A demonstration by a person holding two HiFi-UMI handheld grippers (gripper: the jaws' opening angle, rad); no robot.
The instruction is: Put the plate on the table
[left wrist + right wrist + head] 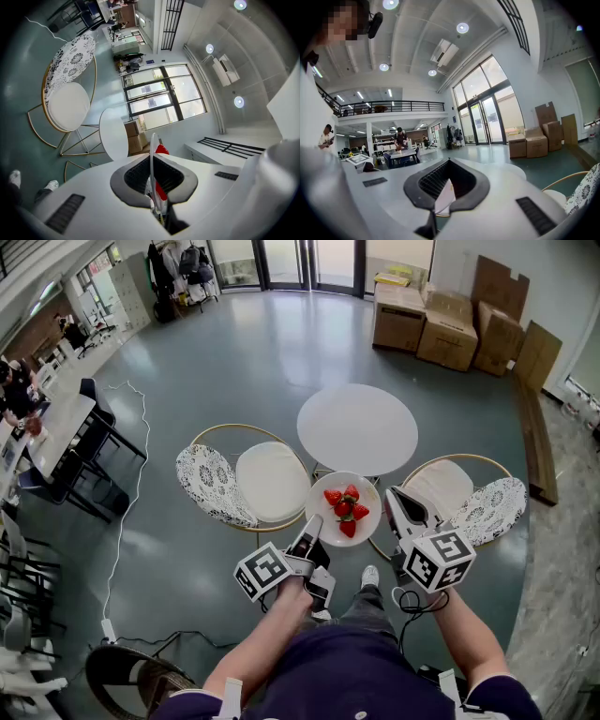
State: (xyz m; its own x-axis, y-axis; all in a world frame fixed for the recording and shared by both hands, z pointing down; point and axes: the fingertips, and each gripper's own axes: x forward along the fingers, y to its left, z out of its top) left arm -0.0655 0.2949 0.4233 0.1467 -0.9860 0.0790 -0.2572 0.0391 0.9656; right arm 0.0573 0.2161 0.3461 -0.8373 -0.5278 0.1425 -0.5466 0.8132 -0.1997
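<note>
While both forearms reach forward and down from the body, the left tool (pixel 312 524) and the right tool (pixel 393 497) carry a round white plate (pixel 322 516) between them, each at its own side of the rim. The hands sit just behind the marker cubes, with the tools angled inward toward the plate. The plate lies face up with red strawberries (pixel 345 507) on it. It hangs in the air at the near edge of the round white table (pixel 357 427), between two gold-framed chairs with white cushions (pixel 270 482). In the left gripper view, the left tool (pixel 153 174) pinches the plate's thin rim (pixel 151 150), seen edge-on, with a strawberry (pixel 162 150) beside it. In the right gripper view, the right tool (pixel 444 190) is likewise pressed onto a white edge of the plate (pixel 443 200).
</note>
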